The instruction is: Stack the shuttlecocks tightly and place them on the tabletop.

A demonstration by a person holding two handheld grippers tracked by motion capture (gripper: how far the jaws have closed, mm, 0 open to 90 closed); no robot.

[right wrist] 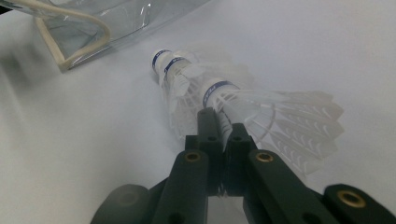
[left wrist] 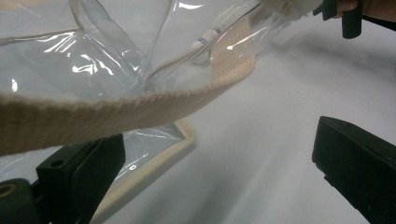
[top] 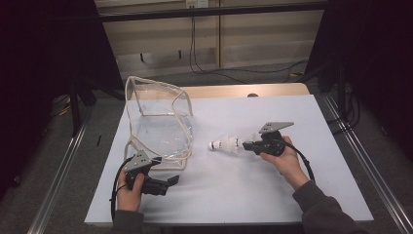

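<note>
Nearest the high camera are the person's two forearms, coming in from the bottom edge. The left gripper (top: 165,183) lies low on the white surface (top: 234,195), held in the left hand (top: 130,187), and points to the right. Its jaws are spread wide with nothing pinched; in the left gripper view a cream strap (left wrist: 116,109) of the clear plastic bag (top: 158,122) crosses in front of them, and it is hard to say if it touches one. The right gripper (top: 249,145) sits in the right hand (top: 285,161) near the middle of the surface and points left. Its jaws are clenched on a stack of white shuttlecocks (top: 228,144), which lies on its side with the cork ends toward the bag. The bag stands puffed up just beside the left gripper and is near the shuttlecocks but apart from them. The right gripper view shows what the high view cannot: blue bands on the corks (right wrist: 161,58) and the jaws nipping the feather skirt of the nearest one. The left gripper view shows the bag's cream edge (left wrist: 154,165) lying on the surface.
</note>
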